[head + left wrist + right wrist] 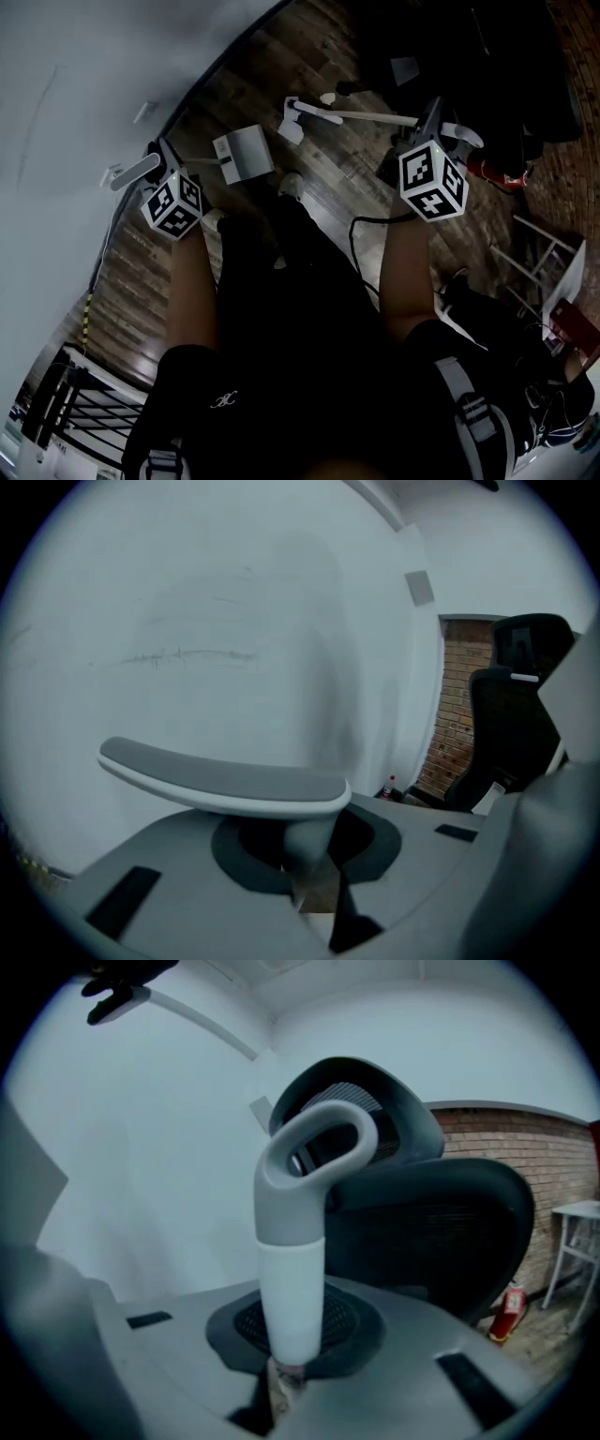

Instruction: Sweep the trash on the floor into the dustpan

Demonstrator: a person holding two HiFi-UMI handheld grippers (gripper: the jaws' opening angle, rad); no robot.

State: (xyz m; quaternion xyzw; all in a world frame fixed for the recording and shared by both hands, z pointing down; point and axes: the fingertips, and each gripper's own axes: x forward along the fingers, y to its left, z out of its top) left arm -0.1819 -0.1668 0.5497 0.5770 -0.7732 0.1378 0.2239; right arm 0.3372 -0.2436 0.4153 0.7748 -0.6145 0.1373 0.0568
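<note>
My left gripper [165,167] is shut on the dustpan's handle, whose flat grey top [225,785] rises out from between the jaws. The handle's rod runs to the white box-shaped dustpan [244,156], which rests on the wooden floor near the wall. With my right gripper [429,129] I am shut on the broom handle [292,1269], whose looped end [323,1138] stands above the jaws. The broom's stick [366,116] reaches left to its white head [296,116] on the floor. A small white scrap [328,97] lies just past the broom head, and a paper piece [405,70] lies farther off.
The white wall [84,84] curves along the left. A black office chair [511,56] and a red extinguisher [494,172] stand at the right, with a white stand [562,272] beyond. A black rack [56,412] is at the lower left. The person's white shoes [291,185] are between the grippers.
</note>
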